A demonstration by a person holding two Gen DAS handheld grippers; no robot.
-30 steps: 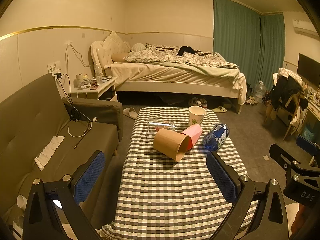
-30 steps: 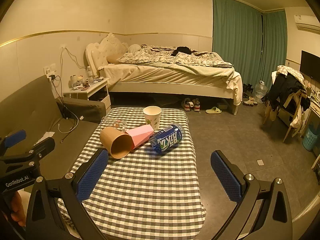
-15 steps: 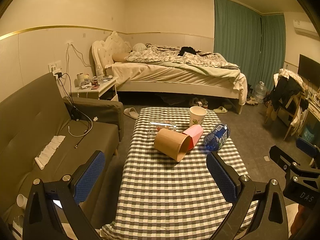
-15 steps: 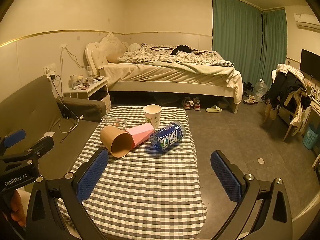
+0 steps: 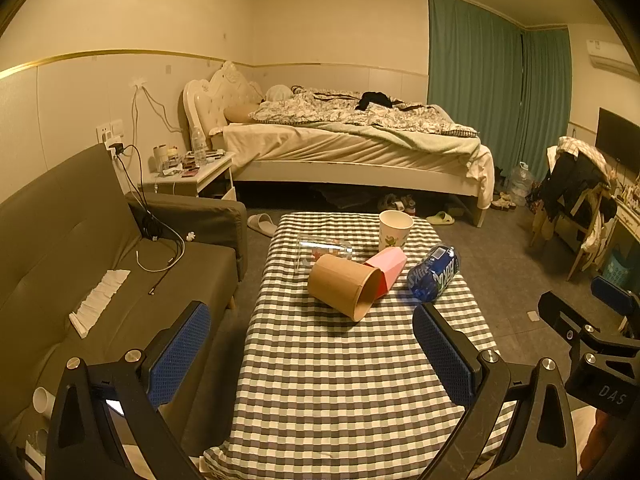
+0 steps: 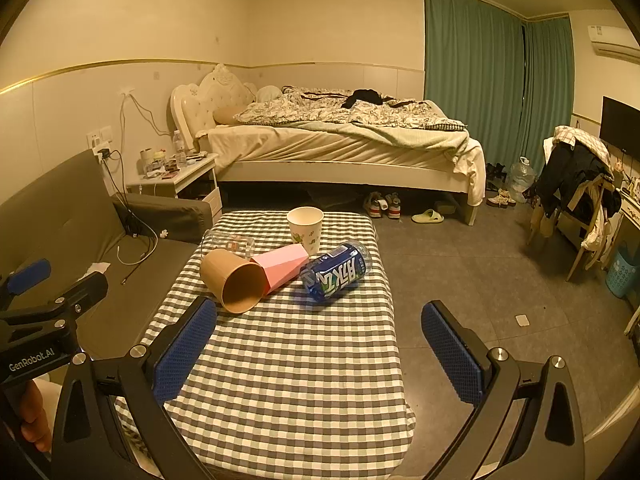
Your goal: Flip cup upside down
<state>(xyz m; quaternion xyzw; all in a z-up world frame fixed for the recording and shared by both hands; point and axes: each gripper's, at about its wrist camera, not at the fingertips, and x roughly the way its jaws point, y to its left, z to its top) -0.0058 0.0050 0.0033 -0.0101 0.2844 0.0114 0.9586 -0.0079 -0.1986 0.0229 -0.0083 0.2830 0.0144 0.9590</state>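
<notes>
Cup (image 5: pixel 394 229), white paper and upright at the checkered surface's (image 5: pixel 340 364) far end behind the toppled brown tub (image 5: pixel 344 286), looks light and crushable, best pinched gently mid-wall by either wide-open claw, left (image 5: pixel 312 354) or right (image 6: pixel 320 350).

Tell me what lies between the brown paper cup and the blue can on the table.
The pink cup lies on its side between the brown paper cup and the blue can, apparently touching the brown cup. Both wrist views show this, and the right wrist view shows it most clearly.
</notes>
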